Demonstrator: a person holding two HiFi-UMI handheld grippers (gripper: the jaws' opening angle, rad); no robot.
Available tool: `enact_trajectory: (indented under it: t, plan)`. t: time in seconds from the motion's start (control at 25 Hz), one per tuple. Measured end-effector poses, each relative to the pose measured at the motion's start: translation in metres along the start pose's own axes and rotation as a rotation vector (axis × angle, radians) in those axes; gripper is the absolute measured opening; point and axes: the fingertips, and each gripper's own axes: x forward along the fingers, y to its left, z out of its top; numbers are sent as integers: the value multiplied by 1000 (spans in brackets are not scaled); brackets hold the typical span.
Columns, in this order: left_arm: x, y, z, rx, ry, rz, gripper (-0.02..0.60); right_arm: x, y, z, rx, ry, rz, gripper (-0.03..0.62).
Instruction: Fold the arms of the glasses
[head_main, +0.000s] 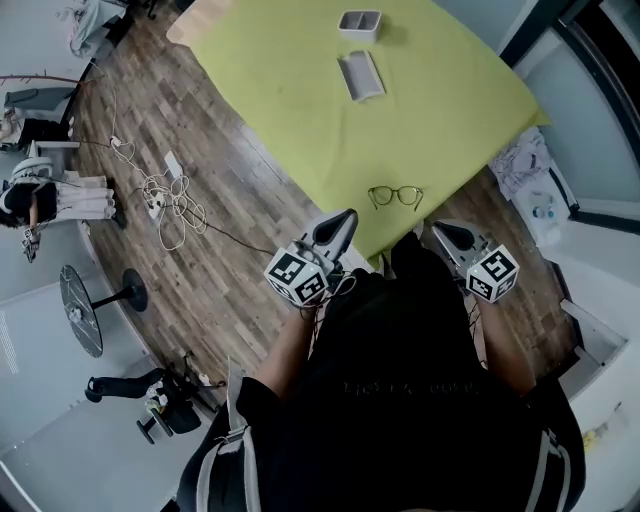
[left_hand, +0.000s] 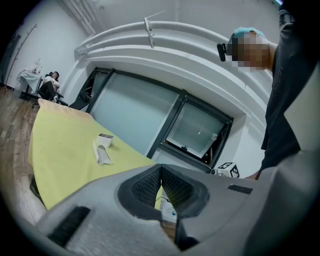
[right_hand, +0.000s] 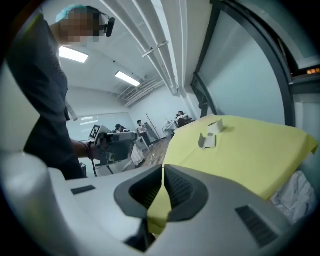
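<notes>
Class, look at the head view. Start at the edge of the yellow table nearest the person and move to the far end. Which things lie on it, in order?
glasses → long white tray → small white box

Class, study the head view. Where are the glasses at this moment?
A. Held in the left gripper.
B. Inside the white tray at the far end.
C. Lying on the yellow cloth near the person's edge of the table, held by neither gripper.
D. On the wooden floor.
C: the glasses lie on the yellow cloth, apart from the left gripper and the right gripper, both shut on nothing.
</notes>
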Motion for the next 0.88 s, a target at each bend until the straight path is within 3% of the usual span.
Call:
enact_trajectory:
  t: [0.52,0.88]
  plan:
    - [19,2,4,-7,-12,149,18,29,-37,-10,-208,220,172,34]
    - [13,9,8,-17,-35,139,18,51,-40,-35,-459,420,205,34]
